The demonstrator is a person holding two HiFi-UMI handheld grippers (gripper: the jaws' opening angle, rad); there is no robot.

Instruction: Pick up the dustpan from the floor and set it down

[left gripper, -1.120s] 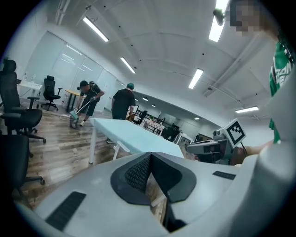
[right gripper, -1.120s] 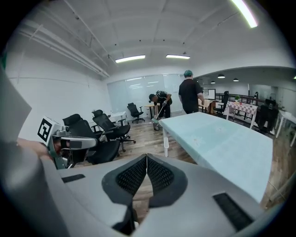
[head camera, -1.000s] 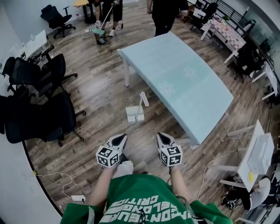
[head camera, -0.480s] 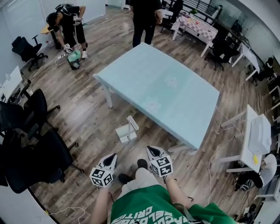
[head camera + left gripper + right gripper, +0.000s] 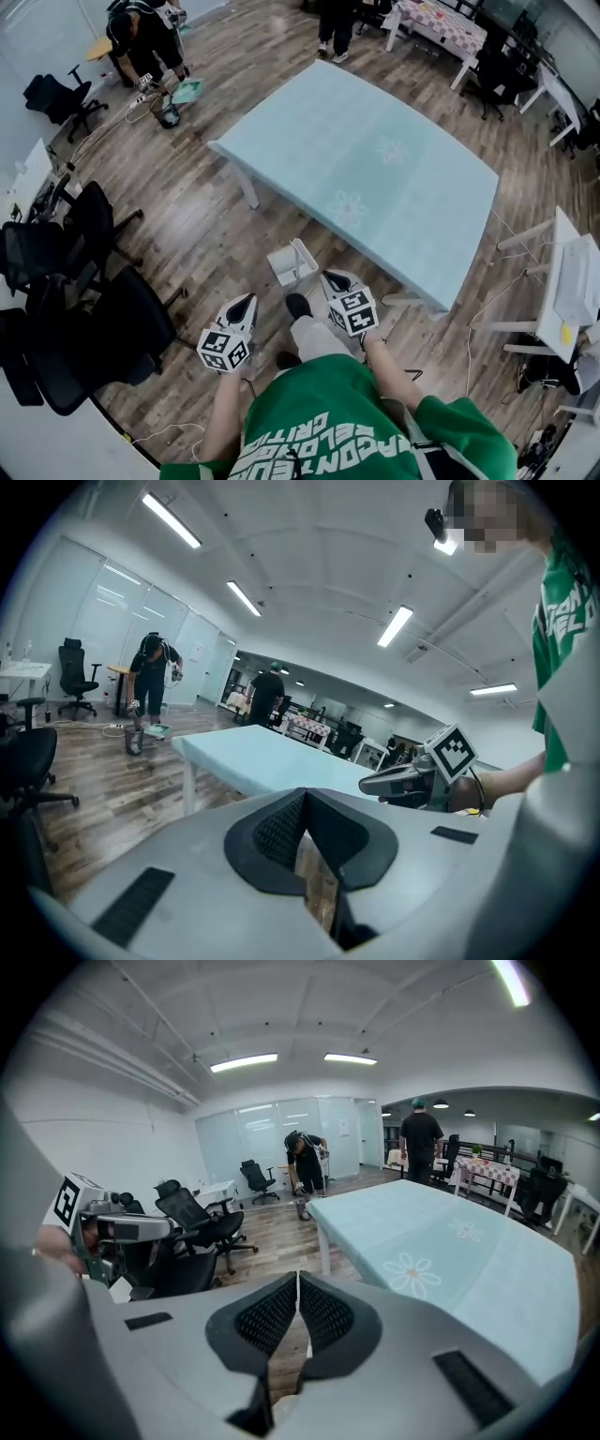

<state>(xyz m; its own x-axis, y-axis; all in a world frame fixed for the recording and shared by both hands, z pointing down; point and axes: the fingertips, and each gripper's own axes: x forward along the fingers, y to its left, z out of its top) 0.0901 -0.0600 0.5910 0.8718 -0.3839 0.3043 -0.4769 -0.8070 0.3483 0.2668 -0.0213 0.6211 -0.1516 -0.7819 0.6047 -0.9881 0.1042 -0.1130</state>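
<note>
The white dustpan (image 5: 289, 264) lay on the wood floor (image 5: 202, 234), just off the near long edge of the pale blue table (image 5: 375, 141), its handle angled up towards that edge. Nothing gripped it.

The right tongs (image 5: 330, 277) hovered just beside the dustpan on its right, tips short of the handle and pointing down at the floor; whether they touched it could not be told. Their own view showed the two ribbed pads pressed together with nothing between them. The left tongs (image 5: 247, 301) hung further off, on the near left of the dustpan, with the person's dark shoe (image 5: 298, 305) between the two tools. They pointed closer to level, and their tips also met, empty, with only floor showing behind the pads.

Both forearms reached forward from a green shirt (image 5: 319, 427), each marker cube facing up, the right held ahead of the left. Black office chairs (image 5: 122, 323) stood to the left, well apart from the dustpan.
</note>
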